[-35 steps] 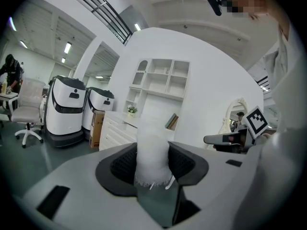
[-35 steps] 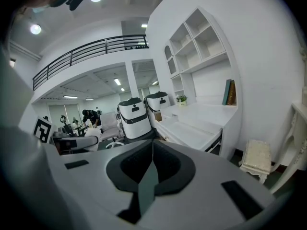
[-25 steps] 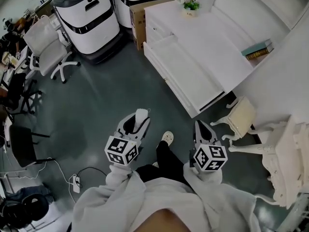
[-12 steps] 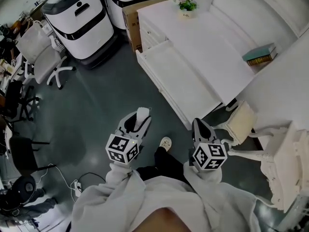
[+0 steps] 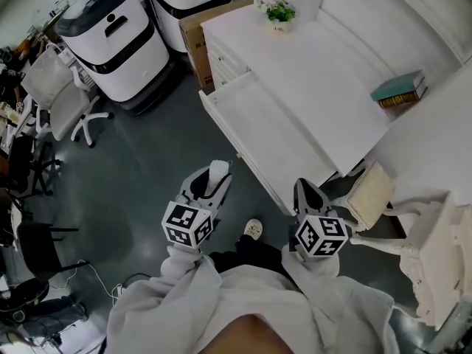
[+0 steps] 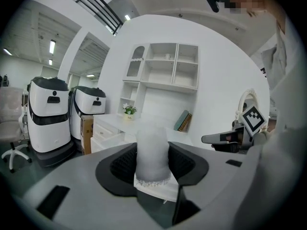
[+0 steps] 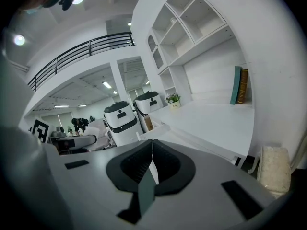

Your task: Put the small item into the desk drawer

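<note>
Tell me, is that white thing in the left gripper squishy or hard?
Probably squishy: the white item looks fuzzy, with a lacy hem. Likely light too: the left gripper holds it upright by its lower half alone.

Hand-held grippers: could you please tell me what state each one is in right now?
Left hand-held gripper: closed on the small white item.
Right hand-held gripper: closed, nothing between its jaws.

Small white frilled item [image 6: 152, 152] upright between left claw [image 5: 214, 179] jaws; desk drawer [image 5: 258, 127] open
</note>
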`<state>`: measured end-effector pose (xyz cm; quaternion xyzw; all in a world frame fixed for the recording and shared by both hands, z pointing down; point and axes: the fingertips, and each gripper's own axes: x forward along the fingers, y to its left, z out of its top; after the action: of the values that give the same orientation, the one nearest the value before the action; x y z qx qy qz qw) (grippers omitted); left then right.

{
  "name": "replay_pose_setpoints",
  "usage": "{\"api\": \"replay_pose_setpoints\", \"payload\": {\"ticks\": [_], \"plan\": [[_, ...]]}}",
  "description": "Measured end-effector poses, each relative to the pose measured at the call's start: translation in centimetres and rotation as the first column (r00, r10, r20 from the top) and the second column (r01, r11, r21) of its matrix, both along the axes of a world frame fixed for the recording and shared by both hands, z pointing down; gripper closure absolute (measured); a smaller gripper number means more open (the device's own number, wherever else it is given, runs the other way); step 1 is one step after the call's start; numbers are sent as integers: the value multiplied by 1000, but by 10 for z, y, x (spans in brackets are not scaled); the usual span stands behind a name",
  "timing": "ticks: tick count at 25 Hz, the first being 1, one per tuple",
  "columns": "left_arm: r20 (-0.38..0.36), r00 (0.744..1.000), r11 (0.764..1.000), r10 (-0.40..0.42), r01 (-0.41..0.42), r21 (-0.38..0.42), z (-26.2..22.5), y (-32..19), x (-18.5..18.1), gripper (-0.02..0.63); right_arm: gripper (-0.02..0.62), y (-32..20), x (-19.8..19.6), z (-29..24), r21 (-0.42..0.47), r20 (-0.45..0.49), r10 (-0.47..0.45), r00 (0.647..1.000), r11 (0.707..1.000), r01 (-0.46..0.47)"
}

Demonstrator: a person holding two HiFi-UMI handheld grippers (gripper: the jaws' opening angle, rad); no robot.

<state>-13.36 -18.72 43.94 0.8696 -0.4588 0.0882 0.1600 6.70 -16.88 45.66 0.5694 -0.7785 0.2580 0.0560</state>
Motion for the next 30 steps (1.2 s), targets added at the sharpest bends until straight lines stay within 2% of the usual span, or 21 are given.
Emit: {"api": "replay_pose_setpoints", "payload": {"ticks": [5,10,21,25,30], "plan": [[2,1000,1000,7,-7,1,4,-18,6,411,563,-25,1,3,6,8,-8,1000,1000,8],[-7,1000,1000,10,-10,-7,6,-25,12,411,563,-23,3,4,1,4,-5,1000,1000,5],[-2,993,993,115,-115,-32,15,-37,50,411,563,-15,28,11,-26,17,85,996,996,-85],[-7,984,983,179,-179,-42,13,-61,66,411,563,-26,39,9,-32,24,145,989,989,-144],[-10,954,953,300,-300,-52,10,-97,99,411,563,-48,52,5,-41,24,224,974,974,-223]]}}
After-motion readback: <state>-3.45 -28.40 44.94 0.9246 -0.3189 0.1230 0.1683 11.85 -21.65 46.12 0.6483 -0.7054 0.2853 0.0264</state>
